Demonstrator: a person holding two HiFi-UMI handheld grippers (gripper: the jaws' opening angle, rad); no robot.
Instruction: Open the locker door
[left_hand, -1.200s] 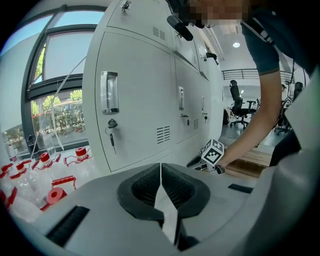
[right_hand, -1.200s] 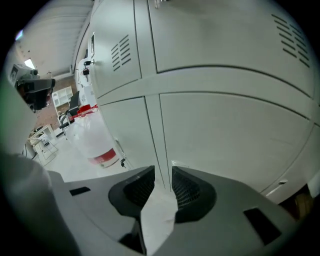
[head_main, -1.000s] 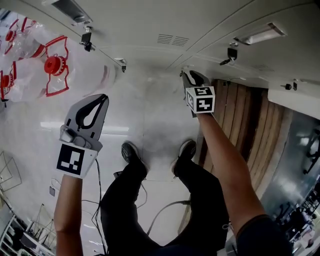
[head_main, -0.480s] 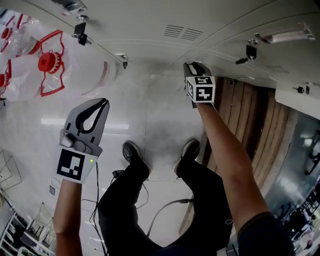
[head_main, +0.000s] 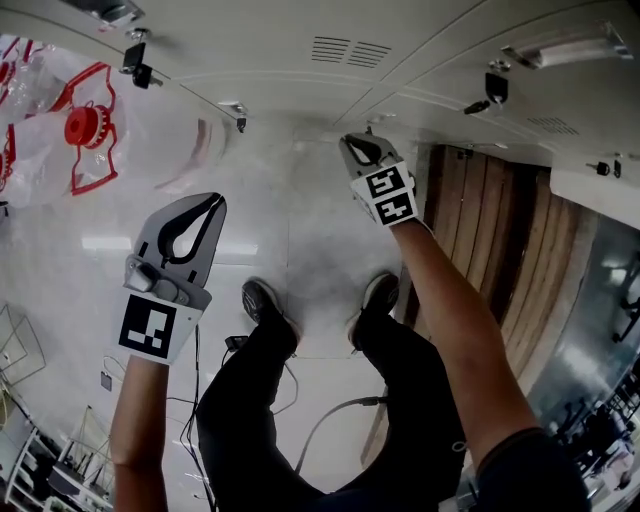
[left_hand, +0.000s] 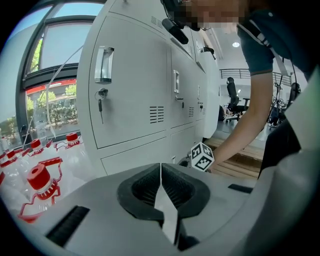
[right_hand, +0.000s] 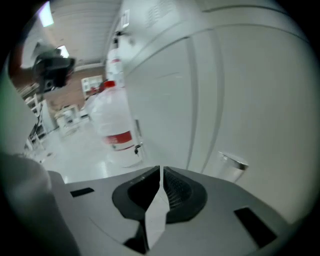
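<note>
Right gripper view: the right gripper is low and close against the white locker door. Its jaws have just been closing and now meet, with nothing between them. A small metal handle sits just right of the tips, not touched. In the head view this gripper noses in at the foot of the locker row, on the far side of the floor. The left gripper hangs well apart to the left, jaws together and empty. Every door is closed, so the contents are hidden. Far left stand clear water bottles with red caps; I cannot tell how full they are.
</note>
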